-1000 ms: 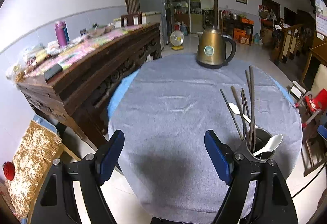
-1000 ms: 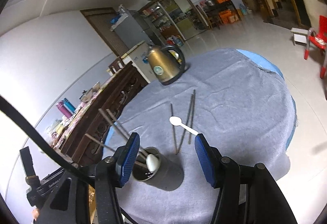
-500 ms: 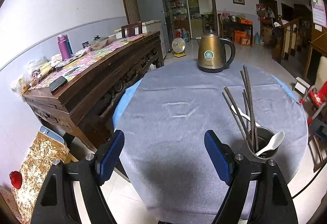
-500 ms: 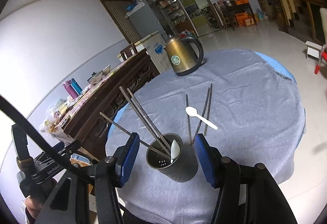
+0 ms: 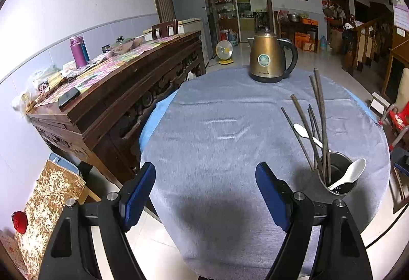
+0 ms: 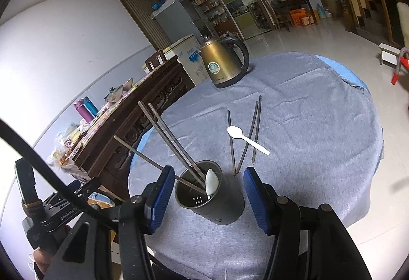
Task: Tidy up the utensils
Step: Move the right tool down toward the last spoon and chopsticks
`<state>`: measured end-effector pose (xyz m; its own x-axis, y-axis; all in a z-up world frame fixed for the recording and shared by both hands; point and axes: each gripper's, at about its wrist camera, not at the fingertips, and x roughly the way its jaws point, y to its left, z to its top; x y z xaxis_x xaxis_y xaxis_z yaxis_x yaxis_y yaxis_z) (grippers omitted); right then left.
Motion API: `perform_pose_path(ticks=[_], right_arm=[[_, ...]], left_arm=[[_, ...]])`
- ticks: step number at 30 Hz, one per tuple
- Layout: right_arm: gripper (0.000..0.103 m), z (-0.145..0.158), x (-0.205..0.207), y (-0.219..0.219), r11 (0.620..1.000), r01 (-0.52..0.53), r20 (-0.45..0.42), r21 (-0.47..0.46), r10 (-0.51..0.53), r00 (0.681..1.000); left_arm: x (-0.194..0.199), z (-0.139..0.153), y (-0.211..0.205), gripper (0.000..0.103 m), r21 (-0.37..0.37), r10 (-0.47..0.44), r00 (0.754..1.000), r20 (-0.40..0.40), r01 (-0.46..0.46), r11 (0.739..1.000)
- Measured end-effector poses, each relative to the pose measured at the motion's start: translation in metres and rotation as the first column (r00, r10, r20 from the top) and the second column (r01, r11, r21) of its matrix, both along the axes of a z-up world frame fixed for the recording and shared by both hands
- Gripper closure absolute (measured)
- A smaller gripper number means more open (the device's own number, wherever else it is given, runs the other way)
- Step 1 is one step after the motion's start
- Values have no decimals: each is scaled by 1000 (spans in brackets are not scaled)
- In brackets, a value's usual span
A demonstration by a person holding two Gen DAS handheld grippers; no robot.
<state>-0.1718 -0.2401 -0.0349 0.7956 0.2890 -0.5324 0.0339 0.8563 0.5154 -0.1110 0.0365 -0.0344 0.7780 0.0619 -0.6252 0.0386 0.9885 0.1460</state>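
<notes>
A dark metal utensil cup [image 6: 217, 203] stands near the front edge of the round table [image 6: 319, 113]. It holds several dark chopsticks [image 6: 166, 131] and a white spoon [image 6: 211, 181]. Beyond it three chopsticks [image 6: 251, 131] and a second white spoon [image 6: 245, 139] lie on the grey cloth. My right gripper [image 6: 207, 197] is open, its jaws on either side of the cup. My left gripper [image 5: 204, 193] is open and empty above the table's front edge. In the left wrist view the cup [image 5: 337, 175] stands to its right.
A bronze kettle [image 5: 271, 60] stands at the far side of the table. A dark wooden sideboard [image 5: 107, 96] with bottles and clutter runs along the left wall. Chairs and a red stool [image 5: 398, 119] stand to the right.
Both grippers have drawn back and levelled. The cup now sits centred between the right gripper's jaws. Utensils have not moved.
</notes>
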Motion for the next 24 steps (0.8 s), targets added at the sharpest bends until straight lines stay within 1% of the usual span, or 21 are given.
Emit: perform_pose_path(ticks=[10,15,20,22,24], right_arm=[[43,-16,16,-8,1000,21,-44,17,-20,999],[43,-22,27,-14,999,34,-66,13,-33,997],[43,-25,52,-34,998,67,-96,12,-65,993],[43,-27,65,-45,997,81,-116,20,-78,990],[43,-29,89,-59,995,88,-141,37,-82,987]], left_arm=[[23,-19,8,22,0,22,999,-47,-22,1000],[45,-31,16,22,11,34,996,-82,-33,999],[88,-40,28,22,-2,23,993,-115,-23,1000],[112,-44,29,22,-3,-4,992,-123,3,1000],[136,-47,24,22,-3,-39,990,-137,39,999]])
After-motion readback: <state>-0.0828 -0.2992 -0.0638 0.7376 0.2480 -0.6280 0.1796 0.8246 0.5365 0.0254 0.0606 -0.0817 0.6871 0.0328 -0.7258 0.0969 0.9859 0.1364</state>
